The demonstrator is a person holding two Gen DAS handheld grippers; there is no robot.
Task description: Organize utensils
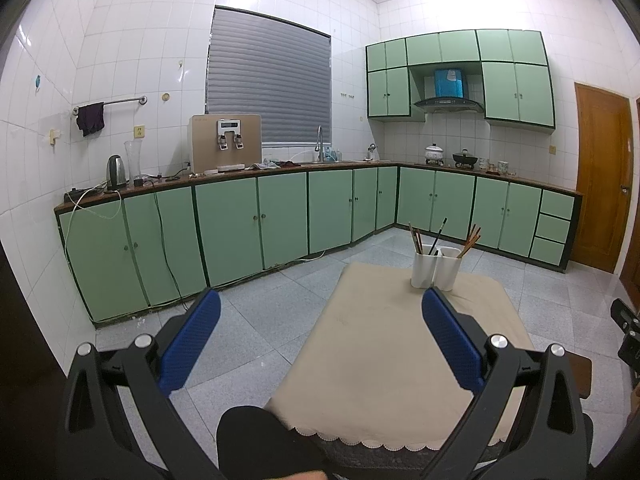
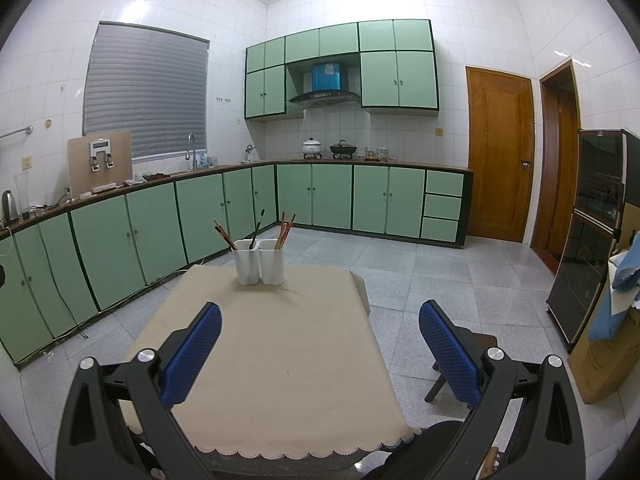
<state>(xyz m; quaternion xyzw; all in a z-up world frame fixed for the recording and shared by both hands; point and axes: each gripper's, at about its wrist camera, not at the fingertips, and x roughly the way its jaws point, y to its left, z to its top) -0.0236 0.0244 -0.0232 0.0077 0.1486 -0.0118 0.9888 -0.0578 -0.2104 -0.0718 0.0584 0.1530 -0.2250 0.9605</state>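
Beige cloth covers the table [image 1: 384, 344] in my left wrist view, and my left tongs [image 1: 320, 344] hang wide apart with nothing between them, over its near left corner. A white two-compartment holder [image 1: 436, 270] stands near the far edge, toward the right corner. Chopsticks [image 1: 416, 238] lean in its left cup, with one darker stick among them, and a reddish bunch [image 1: 472, 238] leans in the right cup. No loose utensil shows on the cloth.

From the right wrist view the right tongs [image 2: 320, 344] are likewise spread wide and hold nothing, above the near edge. The holder [image 2: 260, 262] sits by the far edge, left of the middle, its sticks [image 2: 286, 230] upright in both cups.

I judge that this fits either sticks still to be sorted between cups or a sort already finished; I cannot settle which.

Hard to make out: whether the cups hold matching kinds, and how many sticks each holds. The near edge is cut off by the tongs' frames, and a dark shape, perhaps my knee, hides the near left corner.
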